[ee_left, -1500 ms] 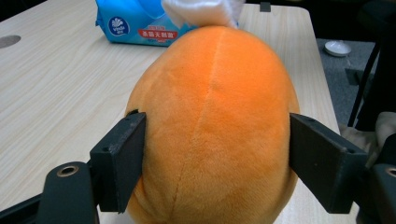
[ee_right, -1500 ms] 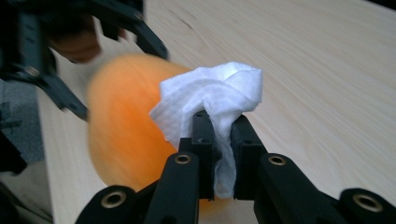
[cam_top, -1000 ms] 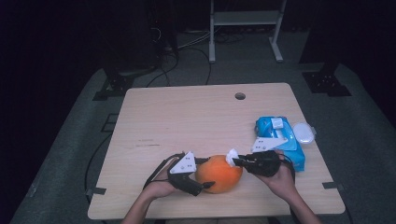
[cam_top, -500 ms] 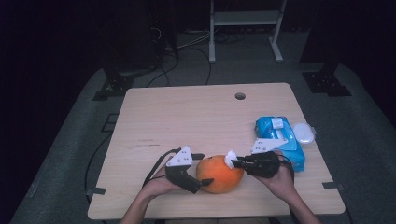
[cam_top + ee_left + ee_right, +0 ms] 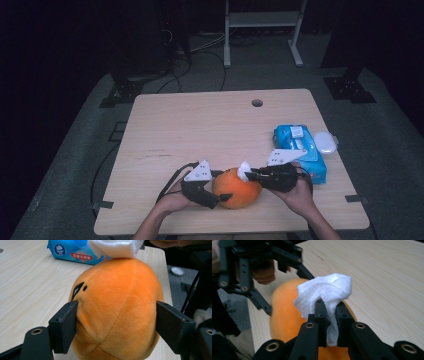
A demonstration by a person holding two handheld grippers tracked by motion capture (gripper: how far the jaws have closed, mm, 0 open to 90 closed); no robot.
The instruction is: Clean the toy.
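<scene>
- The left gripper (image 5: pixel 216 192) is bracing the orange plush toy (image 5: pixel 237 187) at the near edge of the wooden table (image 5: pixel 200 130); its jaws have just been closing after a brief widening, and in the left gripper view they are pressing on the toy's two flanks, the left pad (image 5: pixel 66 325) denting the fabric beside the stitched eye
- For the wiping to go well, this grip is probably best kept firm but light, so the soft body is staying round and is not rolling away under the rubbing
- The toy is sitting on the table between the two grippers, touching both, with its face turned toward the left jaw of the left gripper
- The white wipe (image 5: pixel 324 293) is lying bunched on the top of the toy, its tail trailing down between the jaws of the right gripper (image 5: pixel 250 175)
- The right gripper is clamping the wipe with its jaws nearly together, coming at the toy from the right and resting over its upper right shoulder
- Short strokes across the crown look wisest, keeping the black jaw tips off the plush and only the cloth in contact
- The blue wipes packet (image 5: pixel 299 150) is lying just beyond the right hand (image 5: pixel 300 195), near the table's right edge, with its white lid (image 5: pixel 325 141) beside it
</scene>
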